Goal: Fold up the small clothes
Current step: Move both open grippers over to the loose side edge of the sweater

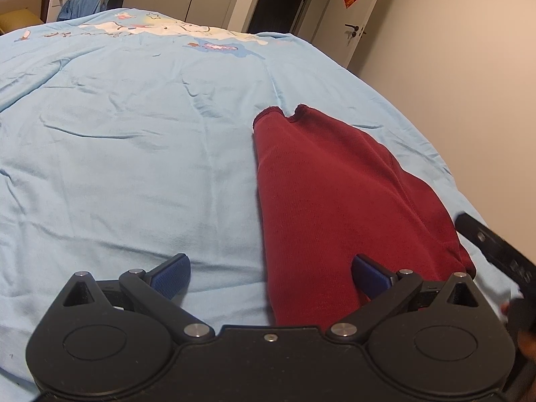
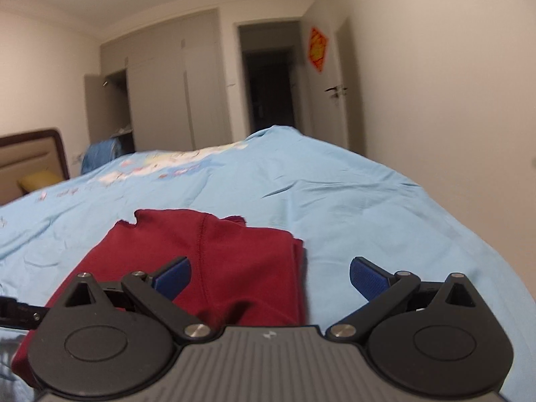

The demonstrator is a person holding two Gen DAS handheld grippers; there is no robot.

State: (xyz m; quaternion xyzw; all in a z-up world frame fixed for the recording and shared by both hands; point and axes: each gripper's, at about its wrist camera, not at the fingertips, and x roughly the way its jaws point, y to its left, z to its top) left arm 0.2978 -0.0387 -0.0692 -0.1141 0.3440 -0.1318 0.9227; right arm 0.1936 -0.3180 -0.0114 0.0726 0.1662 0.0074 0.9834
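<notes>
Both of my tools hang spread apart over the bed, gripping nothing. My left tool (image 1: 270,273) has one blue pad over bare sheet and the other over the near end of the red garment (image 1: 338,194). My right tool (image 2: 270,276) mirrors that, its left pad over the cloth and its right pad over sheet.

From the left tool the garment runs from about six o'clock up toward one o'clock, long and narrow, already doubled along its length, with two hemmed ends at the far tip. Its near end lies under both tools, so I judge either hand could take it. A lengthwise fold looks done, and a fold across the long axis would come next.

Underneath is a light blue bedsheet (image 1: 127,154) with a cartoon print at twelve o'clock. Beyond stand wardrobes, a dark doorway and a door (image 1: 365,16) bearing a red paper charm.
</notes>
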